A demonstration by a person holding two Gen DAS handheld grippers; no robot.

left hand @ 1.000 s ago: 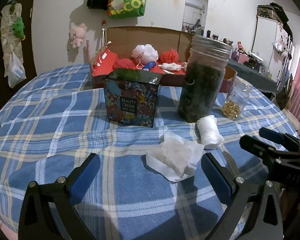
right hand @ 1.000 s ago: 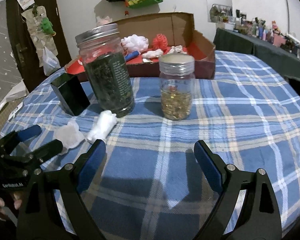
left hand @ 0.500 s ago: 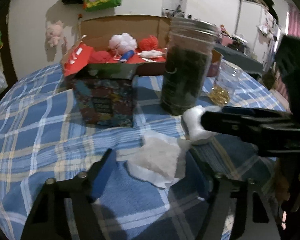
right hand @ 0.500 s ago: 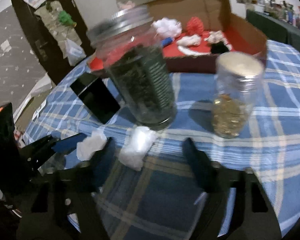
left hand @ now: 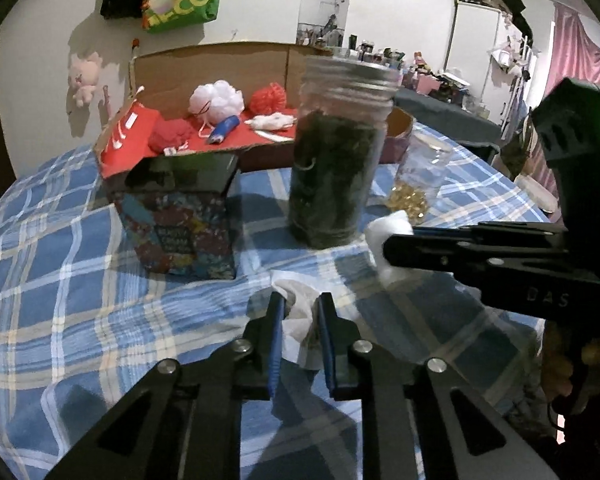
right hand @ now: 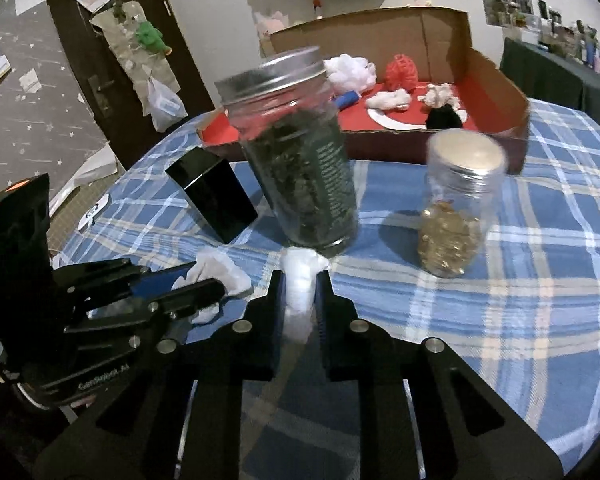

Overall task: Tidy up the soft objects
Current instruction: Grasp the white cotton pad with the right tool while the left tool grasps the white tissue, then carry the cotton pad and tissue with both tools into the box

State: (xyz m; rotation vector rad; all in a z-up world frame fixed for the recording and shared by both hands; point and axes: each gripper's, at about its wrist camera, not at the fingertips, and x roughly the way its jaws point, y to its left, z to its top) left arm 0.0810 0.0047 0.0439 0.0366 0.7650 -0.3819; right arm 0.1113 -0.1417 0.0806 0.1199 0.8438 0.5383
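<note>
My left gripper (left hand: 299,308) is shut on a crumpled white tissue (left hand: 298,318) lying on the blue plaid tablecloth. My right gripper (right hand: 299,286) is shut on a white cotton roll (right hand: 299,292) right in front of the tall dark jar (right hand: 300,168). In the left wrist view the right gripper's fingers (left hand: 440,248) cover most of the roll (left hand: 388,232). In the right wrist view the left gripper (right hand: 196,284) shows with the tissue (right hand: 220,276) pinched. An open cardboard box (right hand: 496,92) with a red floor holds several puffs and soft items at the back.
A small jar of golden bits (right hand: 454,216) stands right of the tall jar. A black-lidded patterned box (left hand: 180,220) stands left of it. The round table's edge falls away left, near a dark door (right hand: 112,60). Bags and plush toys hang on the wall.
Both grippers moved forward and down onto the table and closed: the left on the tissue, the right on the cotton roll. Both were open a second ago.
</note>
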